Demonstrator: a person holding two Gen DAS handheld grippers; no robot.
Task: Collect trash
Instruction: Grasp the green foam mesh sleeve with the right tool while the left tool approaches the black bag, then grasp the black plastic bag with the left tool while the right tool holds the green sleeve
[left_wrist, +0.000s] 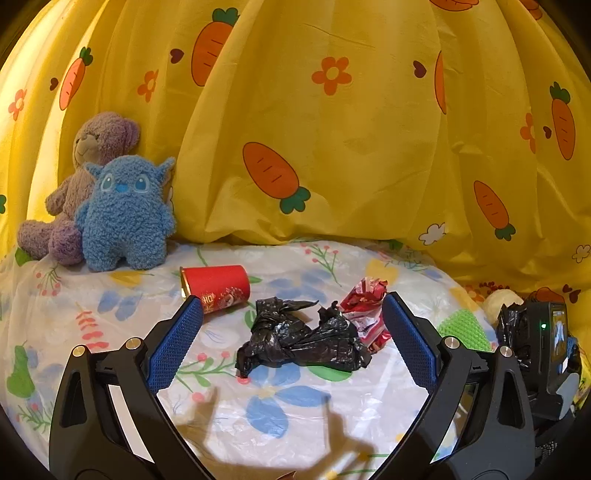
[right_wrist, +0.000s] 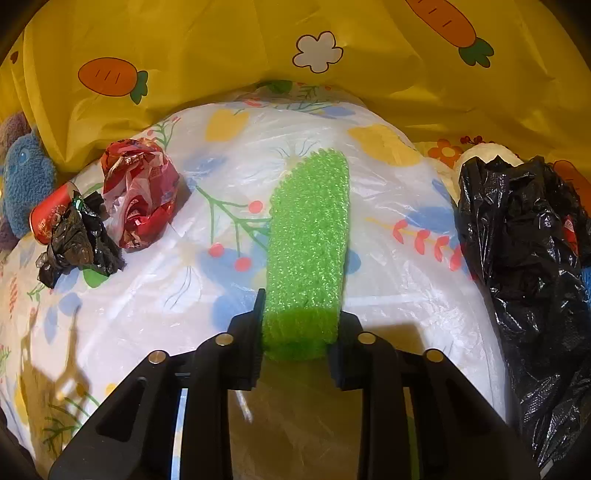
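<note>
1. My left tool (left_wrist: 291, 314) is spread wide, nothing between its blue pads (left_wrist: 173, 350), hovering over the counter (left_wrist: 303, 424), which is covered in a clear plastic sheet over a floral print.

2. Right in the gap between those pads sits a crumpled black plastic bag (left_wrist: 299, 339), lying on the counter roughly mid-way across. It's not touching either finger as far as I can see.

3. Just behind and to the right of it, touching it, is a scrunched red-and-white wrapper (left_wrist: 365, 310). To the left, a red paper cup (left_wrist: 216, 288) lies tipped on its side, just past my left finger's tip.

4. My right tool (right_wrist: 299, 332) is clamped on a green foam netting sleeve (right_wrist: 308, 243). The sleeve sticks out forward from the fingers over the middle of the counter; I can't tell if its far end rests on the surface.

5. From the right wrist view, the wrapper, cup and small black bag are bunched together toward the counter's left edge.

6. A big black garbage bag (right_wrist: 532, 280) sits at the right edge of the counter, its mouth bunched up, with something pale and round (right_wrist: 484, 155) behind it.

7. Back left corner has a blue plush toy (left_wrist: 125, 218) propped in front of a purple-brown teddy bear (left_wrist: 88, 158), both against the yellow carrot-print curtain (left_wrist: 351, 140).
</note>
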